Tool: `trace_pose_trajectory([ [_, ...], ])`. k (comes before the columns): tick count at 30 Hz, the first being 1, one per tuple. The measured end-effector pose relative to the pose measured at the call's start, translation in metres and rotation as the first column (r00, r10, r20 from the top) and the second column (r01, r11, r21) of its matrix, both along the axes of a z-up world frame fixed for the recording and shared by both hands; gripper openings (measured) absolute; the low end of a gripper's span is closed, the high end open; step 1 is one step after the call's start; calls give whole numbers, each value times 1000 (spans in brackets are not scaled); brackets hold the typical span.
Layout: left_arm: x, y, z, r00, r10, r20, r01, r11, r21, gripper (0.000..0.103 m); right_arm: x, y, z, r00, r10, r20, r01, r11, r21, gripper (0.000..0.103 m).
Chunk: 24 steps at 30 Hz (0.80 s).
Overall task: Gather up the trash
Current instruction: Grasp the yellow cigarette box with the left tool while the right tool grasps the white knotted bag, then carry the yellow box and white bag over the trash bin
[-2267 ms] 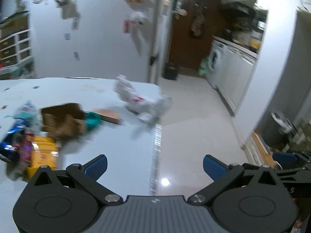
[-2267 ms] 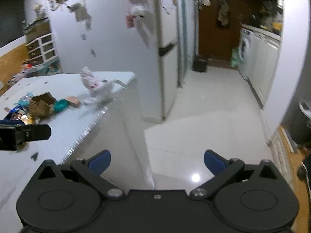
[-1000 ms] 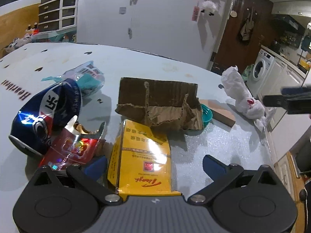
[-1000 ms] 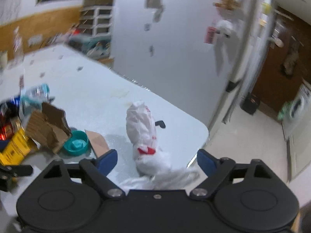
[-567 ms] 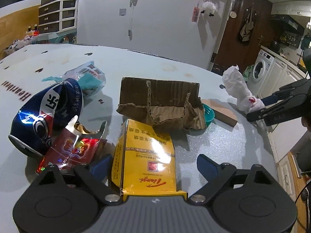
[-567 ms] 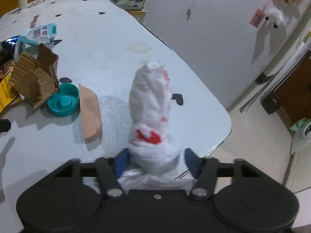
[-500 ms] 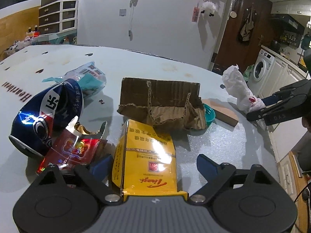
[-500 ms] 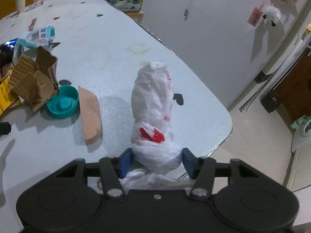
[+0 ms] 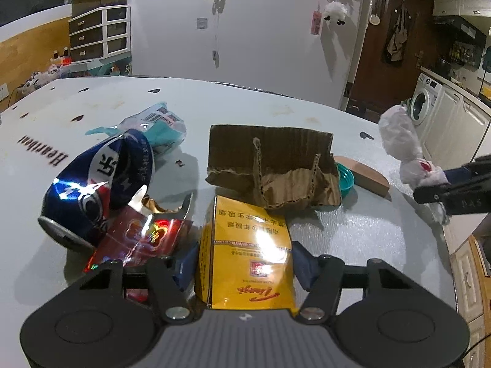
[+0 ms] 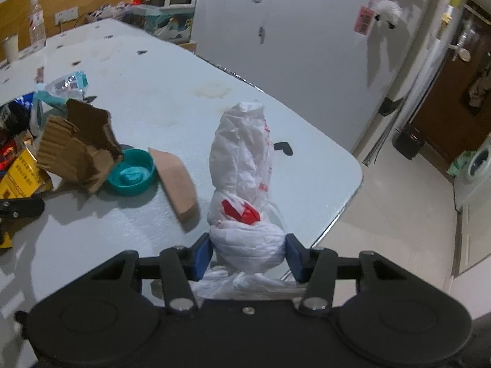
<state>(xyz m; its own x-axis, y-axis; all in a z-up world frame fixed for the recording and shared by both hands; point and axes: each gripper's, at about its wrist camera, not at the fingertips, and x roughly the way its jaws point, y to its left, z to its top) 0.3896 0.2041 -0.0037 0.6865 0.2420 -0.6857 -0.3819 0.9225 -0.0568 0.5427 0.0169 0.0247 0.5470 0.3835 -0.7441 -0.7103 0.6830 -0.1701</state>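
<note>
My left gripper (image 9: 244, 263) is shut on a yellow carton (image 9: 245, 245) lying on the pale table (image 9: 230, 113); both blue pads press its sides. My right gripper (image 10: 248, 256) is shut on the knotted end of a white plastic bag (image 10: 242, 159) that stands up near the table's right corner; the bag also shows in the left wrist view (image 9: 399, 138). Other trash lies between: a torn cardboard piece (image 9: 270, 165), a teal lid (image 10: 132, 176), a tan wedge (image 10: 178, 181), a crushed blue can (image 9: 95, 181), a red foil wrapper (image 9: 138, 239) and a teal packet (image 9: 156, 125).
The table edge (image 10: 343, 211) runs close on the right, with tiled floor (image 10: 399, 214) beyond. A white fridge (image 9: 260, 30) stands behind the table. A washing machine (image 9: 425, 101) and cabinets are at the far right. A bottle (image 10: 36, 21) and cup stand at the table's far left.
Both grippers have closed: the left onto the yellow carton, the right onto the white bag's lower end. The left gripper has barely moved; the right has edged in closer to the bag.
</note>
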Motion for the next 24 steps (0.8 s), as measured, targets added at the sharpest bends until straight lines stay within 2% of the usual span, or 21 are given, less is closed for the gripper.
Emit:
trace_pose_trajectory([
  [5, -8, 0, 6, 1000, 0, 3, 0, 1000, 2, 62, -22, -11, 7, 997, -71, -26, 73, 994, 85, 51],
  [12, -16, -6, 23, 999, -2, 42, 1, 1000, 11, 62, -54, -19, 14, 991, -126, -50, 132, 979, 157, 51],
  [24, -11, -46, 49, 994, -89, 69, 84, 994, 70, 62, -96, -59, 24, 961, -274, -44, 276, 929, 247, 52],
])
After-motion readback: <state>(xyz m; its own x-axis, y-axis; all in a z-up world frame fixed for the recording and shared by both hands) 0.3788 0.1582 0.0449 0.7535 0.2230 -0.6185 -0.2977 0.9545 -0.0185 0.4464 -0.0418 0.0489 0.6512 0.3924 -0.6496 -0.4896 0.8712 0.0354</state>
